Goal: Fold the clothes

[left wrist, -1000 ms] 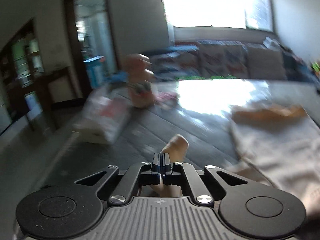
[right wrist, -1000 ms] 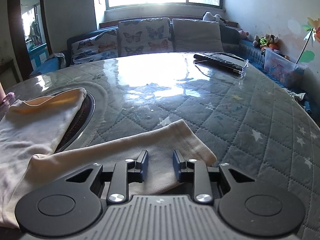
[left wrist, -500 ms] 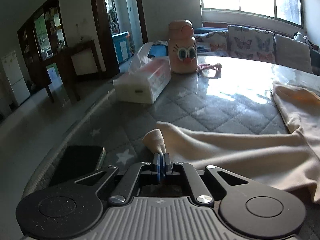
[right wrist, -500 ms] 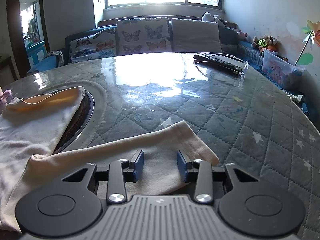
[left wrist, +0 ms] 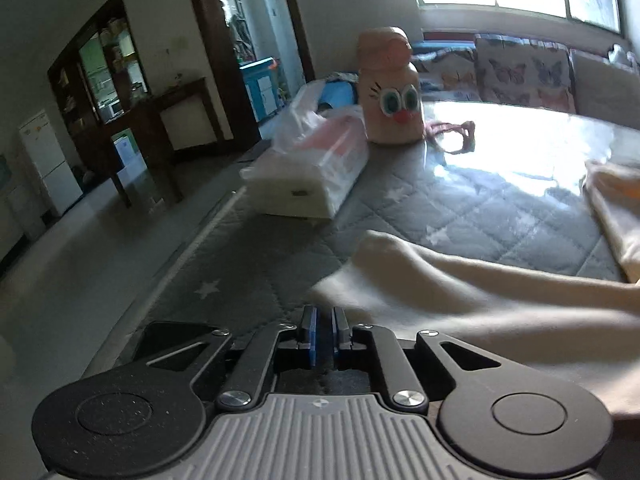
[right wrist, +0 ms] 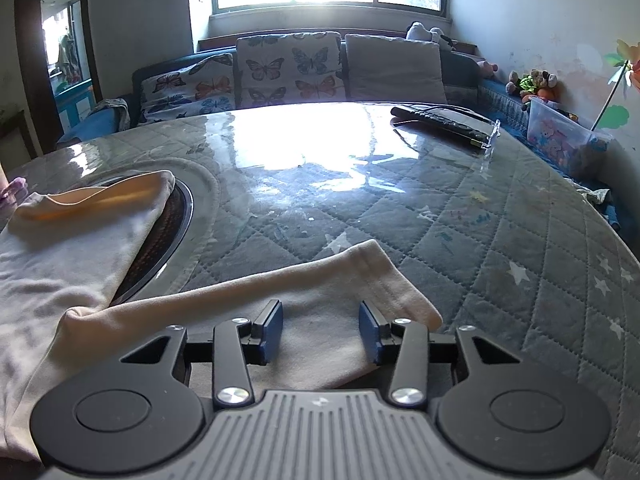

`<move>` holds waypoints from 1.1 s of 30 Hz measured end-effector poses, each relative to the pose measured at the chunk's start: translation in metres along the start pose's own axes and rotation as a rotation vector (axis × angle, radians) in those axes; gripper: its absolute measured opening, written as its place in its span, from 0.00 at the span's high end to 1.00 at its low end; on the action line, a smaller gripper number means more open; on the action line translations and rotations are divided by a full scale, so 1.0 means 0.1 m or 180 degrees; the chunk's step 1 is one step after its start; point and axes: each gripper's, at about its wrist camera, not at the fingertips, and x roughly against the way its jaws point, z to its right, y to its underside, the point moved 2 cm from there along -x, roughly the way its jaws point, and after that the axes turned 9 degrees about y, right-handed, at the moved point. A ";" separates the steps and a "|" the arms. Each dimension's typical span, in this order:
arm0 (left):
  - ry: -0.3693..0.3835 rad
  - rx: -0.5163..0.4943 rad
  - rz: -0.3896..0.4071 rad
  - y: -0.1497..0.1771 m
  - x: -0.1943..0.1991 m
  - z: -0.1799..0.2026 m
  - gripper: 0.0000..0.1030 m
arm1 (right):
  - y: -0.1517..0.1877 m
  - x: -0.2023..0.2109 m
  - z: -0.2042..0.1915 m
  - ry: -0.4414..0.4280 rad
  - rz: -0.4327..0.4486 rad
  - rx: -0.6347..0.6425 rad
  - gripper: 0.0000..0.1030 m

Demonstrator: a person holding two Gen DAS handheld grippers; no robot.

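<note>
- A sunlit living room: a quilted grey counter (right wrist: 460, 216) under a glossy cover, a butterfly-cushioned sofa (right wrist: 280, 72) under the window behind it.
- A cream long-sleeved garment (right wrist: 60, 264) lies spread on the counter, its body at my ten o'clock in the right wrist view.
- My right gripper (right wrist: 320, 330) hovers with its jaws wide apart directly over the right sleeve (right wrist: 344, 280), whose long axis runs from eight o'clock to the cuff at two o'clock; I cannot tell whether the pads touch the cloth.
- My left gripper (left wrist: 324, 330) shows only a narrow slit between its pads, with nothing visibly pinched; the left sleeve (left wrist: 440, 280) starts just past its tips and stretches away toward three o'clock.
- A cartoon-faced bottle (left wrist: 390, 88) and a tissue pack (left wrist: 312, 168) sit well apart, at twelve o'clock in the left view.
- My judgement: the right gripper is the better placed, squarely over its sleeve near the cuff, for closing and folding inward.
</note>
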 end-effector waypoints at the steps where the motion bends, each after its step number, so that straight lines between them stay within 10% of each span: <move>1: 0.0031 -0.0001 0.0046 -0.01 0.06 0.01 0.91 | 0.00 0.00 -0.01 -0.0009 0.0000 0.0004 0.59; 9: 0.0528 -0.0205 0.0071 -0.16 0.05 0.40 0.90 | 0.01 0.01 -0.08 -0.0094 0.0002 0.0029 0.49; 22: 0.0343 -0.0293 -0.0066 -0.20 -0.33 0.48 0.88 | -0.11 -0.16 -0.05 0.0006 0.0067 0.0033 0.49; 33: 0.0959 -0.0613 0.0198 -0.10 0.40 0.99 0.86 | -0.10 0.29 -0.33 -0.0369 0.0177 0.0275 0.50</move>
